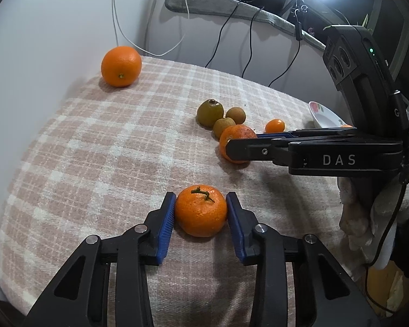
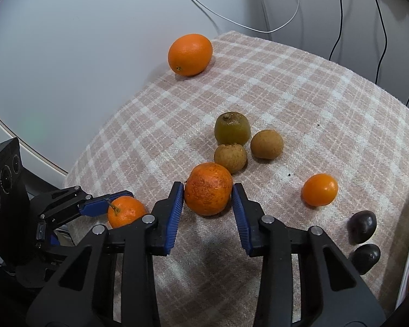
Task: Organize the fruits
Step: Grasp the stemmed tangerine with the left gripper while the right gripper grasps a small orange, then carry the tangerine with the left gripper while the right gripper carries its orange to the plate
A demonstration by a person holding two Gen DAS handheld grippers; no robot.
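My left gripper (image 1: 200, 207) brackets the stemmed mandarin (image 1: 201, 210), pads touching both flanks, so I judge it grasped. I'd squeeze gently (soft peel) and lift straight up off the plaid cloth (image 1: 95, 150). Farther out, my right gripper (image 2: 207, 194) likewise clamps the mottled orange (image 2: 208, 188), which touches a brown fruit (image 2: 230, 157); I'd raise it before swinging towards the dish (image 1: 323, 115).
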